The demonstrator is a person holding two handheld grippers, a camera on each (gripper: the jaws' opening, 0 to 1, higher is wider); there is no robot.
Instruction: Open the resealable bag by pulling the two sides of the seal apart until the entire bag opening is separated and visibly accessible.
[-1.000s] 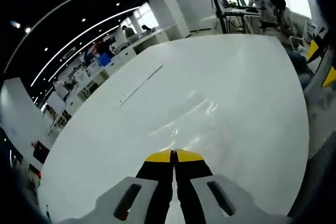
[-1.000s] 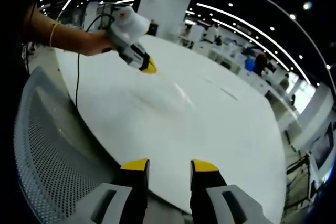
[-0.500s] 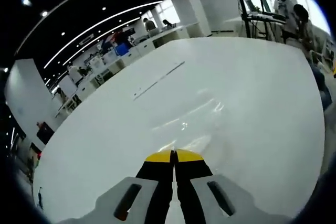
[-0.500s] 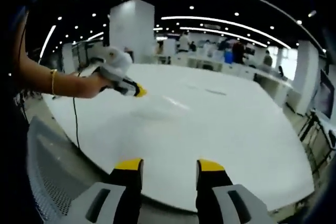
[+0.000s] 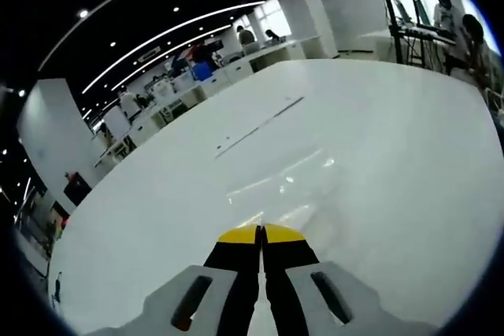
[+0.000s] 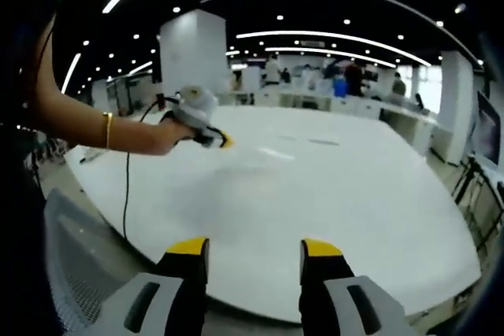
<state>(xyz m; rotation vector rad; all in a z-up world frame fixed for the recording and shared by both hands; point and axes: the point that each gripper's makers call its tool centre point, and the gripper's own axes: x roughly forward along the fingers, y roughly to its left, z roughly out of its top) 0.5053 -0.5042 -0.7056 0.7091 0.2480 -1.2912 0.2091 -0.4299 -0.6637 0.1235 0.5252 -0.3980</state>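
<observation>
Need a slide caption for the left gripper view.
Left tongs shut at the clear resealable bag's near edge on the white table.

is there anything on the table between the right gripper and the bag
Nothing visible does. In the right gripper view, bare white table lies between the open right gripper and the clear bag, whose near edge the left gripper meets, jaws shut.

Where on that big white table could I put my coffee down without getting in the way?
Most of the white table is bare: the near edge by the right gripper and the far side toward the desks. Avoid the patch around the clear bag, which the left gripper pinches.
</observation>
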